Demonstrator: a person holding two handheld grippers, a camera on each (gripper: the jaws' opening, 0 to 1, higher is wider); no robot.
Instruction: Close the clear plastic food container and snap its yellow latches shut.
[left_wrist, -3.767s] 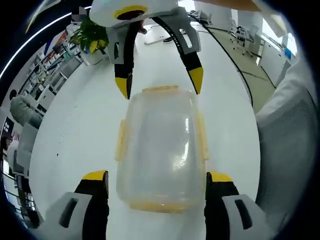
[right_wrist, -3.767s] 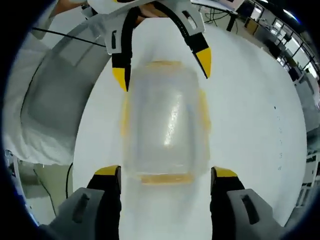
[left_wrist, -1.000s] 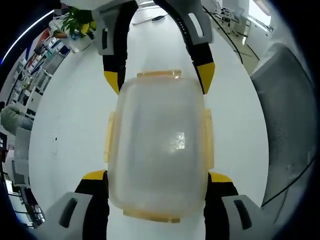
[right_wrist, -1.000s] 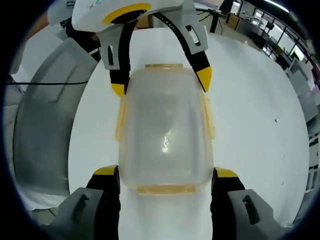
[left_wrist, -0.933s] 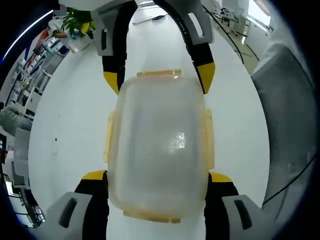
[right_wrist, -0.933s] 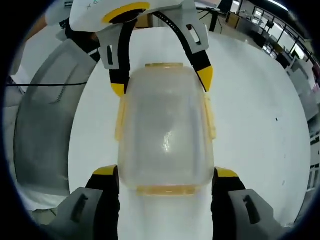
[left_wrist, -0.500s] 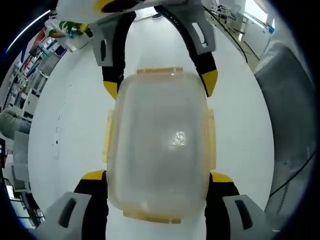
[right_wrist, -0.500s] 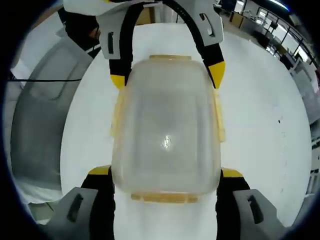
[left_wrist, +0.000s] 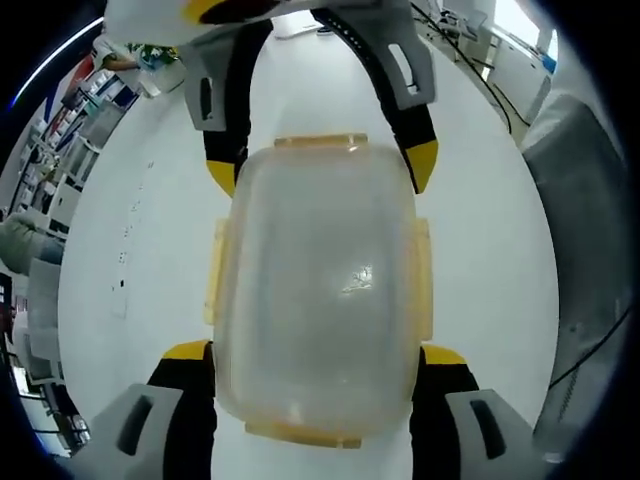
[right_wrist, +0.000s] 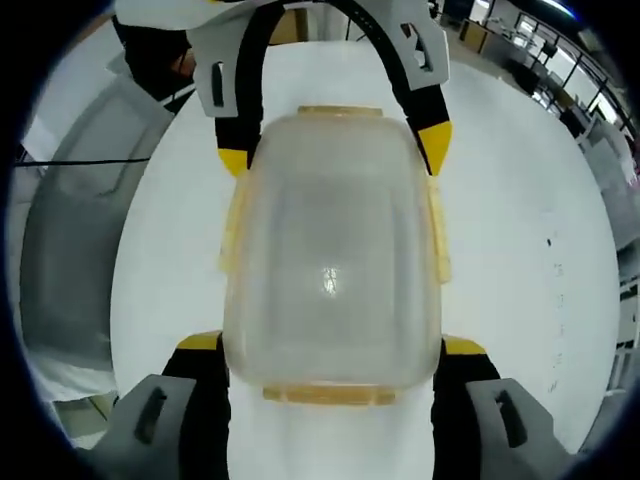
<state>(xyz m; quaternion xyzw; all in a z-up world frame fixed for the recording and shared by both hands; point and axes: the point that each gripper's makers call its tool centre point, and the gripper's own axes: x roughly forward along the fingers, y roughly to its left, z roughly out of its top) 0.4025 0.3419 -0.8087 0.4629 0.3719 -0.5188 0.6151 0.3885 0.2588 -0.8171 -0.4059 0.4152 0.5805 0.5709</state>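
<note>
Left gripper view: the container (left_wrist: 315, 300) is seen lying on the white table (left_wrist: 130, 240), between the spread jaws of the left claw (left_wrist: 312, 375). From the far end the right claw (left_wrist: 322, 172) is set against it, also spread. Neither claw is clamped on anything. The lid appears seated; the yellow latches (left_wrist: 424, 275) seem still unpressed, so each should probably be pushed down next. The plastic looks cloudy and clear.

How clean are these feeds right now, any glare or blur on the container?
Left gripper view: the container is sharp, with one small glint on its lid; fisheye bends the table edges. Right gripper view: also sharp, a small central glint on the lid, and the yellow latches read clearly. The cloudy plastic hides the inside in both views.
</note>
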